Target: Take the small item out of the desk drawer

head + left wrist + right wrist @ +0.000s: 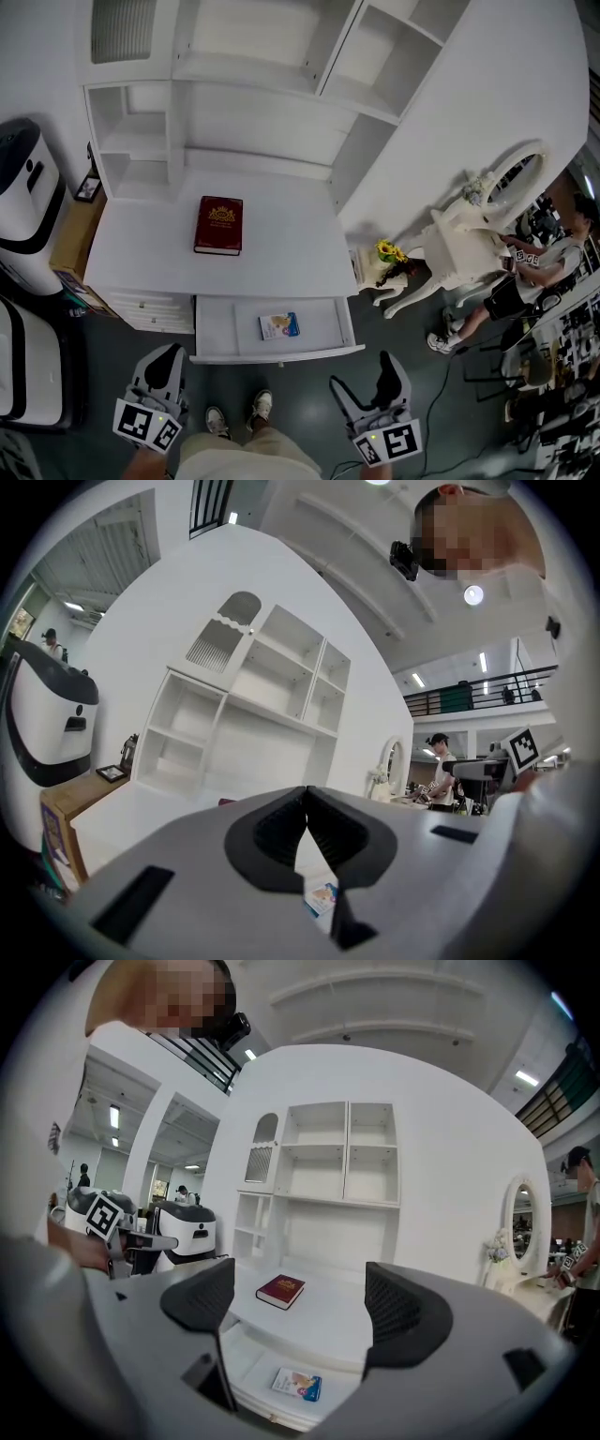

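The white desk's drawer (277,354) stands pulled open. A small blue and white item (278,325) lies flat inside it, near the middle. Both grippers hang in front of the drawer, apart from it and above the floor. My left gripper (167,358) is shut with nothing between its pads; in its own view the item (322,899) shows through the gap below the closed pads (281,829). My right gripper (367,379) is open and empty. In the right gripper view the item (297,1384) sits low between the spread jaws, inside the drawer (251,1382).
A dark red book (218,225) lies on the desk top (281,253) under the white shelf unit (253,66). White machines (23,206) and a wooden side table (77,230) stand at left. At right are an ornate white mirror stand (464,234), yellow flowers (387,251) and a person (525,272).
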Tool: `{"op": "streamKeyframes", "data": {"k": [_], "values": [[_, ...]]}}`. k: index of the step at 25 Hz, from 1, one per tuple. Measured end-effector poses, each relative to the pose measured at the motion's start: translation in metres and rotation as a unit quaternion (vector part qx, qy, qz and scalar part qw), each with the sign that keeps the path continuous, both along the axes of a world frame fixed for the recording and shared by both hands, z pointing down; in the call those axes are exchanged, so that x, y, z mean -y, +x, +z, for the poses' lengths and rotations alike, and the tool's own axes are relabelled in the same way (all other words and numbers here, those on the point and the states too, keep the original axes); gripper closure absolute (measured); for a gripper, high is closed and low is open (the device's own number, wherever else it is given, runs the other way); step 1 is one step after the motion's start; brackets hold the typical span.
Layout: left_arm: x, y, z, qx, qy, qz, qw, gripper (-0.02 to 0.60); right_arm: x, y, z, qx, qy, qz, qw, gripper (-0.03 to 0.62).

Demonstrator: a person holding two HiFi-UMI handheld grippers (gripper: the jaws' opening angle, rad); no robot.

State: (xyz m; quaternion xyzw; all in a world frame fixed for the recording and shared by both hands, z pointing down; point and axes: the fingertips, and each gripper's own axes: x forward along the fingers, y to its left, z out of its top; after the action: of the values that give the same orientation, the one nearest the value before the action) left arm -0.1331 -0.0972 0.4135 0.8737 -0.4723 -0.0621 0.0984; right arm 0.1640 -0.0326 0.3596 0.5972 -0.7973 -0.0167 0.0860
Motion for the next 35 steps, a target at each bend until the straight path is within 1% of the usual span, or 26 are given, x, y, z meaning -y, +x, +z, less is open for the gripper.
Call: {"op": "streamKeyframes", "data": {"k": [6, 9, 11, 16, 18, 20, 22, 26, 29, 32, 35], "values": [[0.025, 0.019, -0.015, 0.005, 0.018, -0.025, 0.9995, 0.566, 0.04, 0.025, 0.007, 0.01, 0.005, -0.02, 1.0, 0.152], [0.035, 0.034, -0.024, 0.017, 0.027, -0.032, 0.999, 0.566, 0.064, 0.038, 0.008, 0.008, 0.008, -0.031, 0.999, 0.152], [0.043, 0.041, -0.03, 0.022, 0.033, -0.038, 0.9985, 0.565, 0.074, 0.044, 0.007, 0.018, 0.011, -0.039, 0.999, 0.152], [0.052, 0.05, -0.041, 0.036, 0.043, -0.056, 0.9968, 0.566, 0.096, 0.057, 0.016, 0.043, 0.003, -0.058, 0.997, 0.152], [0.054, 0.05, -0.042, 0.043, 0.041, -0.065, 0.9961, 0.565, 0.106, 0.059, 0.02, 0.043, -0.002, -0.065, 0.997, 0.152], [0.056, 0.045, -0.042, 0.046, 0.036, -0.076, 0.9953, 0.566, 0.115, 0.057, 0.026, 0.026, -0.01, -0.077, 0.997, 0.152], [0.056, 0.041, -0.042, 0.048, 0.033, -0.088, 0.9944, 0.566, 0.124, 0.054, 0.037, -0.001, -0.023, -0.09, 0.996, 0.152], [0.05, 0.033, -0.037, 0.052, 0.025, -0.108, 0.9925, 0.566, 0.137, 0.046, 0.079, -0.046, -0.064, -0.122, 0.989, 0.152], [0.043, 0.026, -0.029, 0.054, 0.014, -0.124, 0.9907, 0.565, 0.144, 0.037, 0.115, -0.086, -0.093, -0.149, 0.981, 0.152], [0.033, 0.017, -0.021, 0.057, -0.003, -0.143, 0.988, 0.566, 0.152, 0.026, 0.148, -0.107, -0.116, -0.18, 0.971, 0.152], [0.028, 0.009, -0.013, 0.059, -0.019, -0.161, 0.985, 0.566, 0.162, 0.013, 0.183, -0.138, -0.142, -0.213, 0.957, 0.152]]}}
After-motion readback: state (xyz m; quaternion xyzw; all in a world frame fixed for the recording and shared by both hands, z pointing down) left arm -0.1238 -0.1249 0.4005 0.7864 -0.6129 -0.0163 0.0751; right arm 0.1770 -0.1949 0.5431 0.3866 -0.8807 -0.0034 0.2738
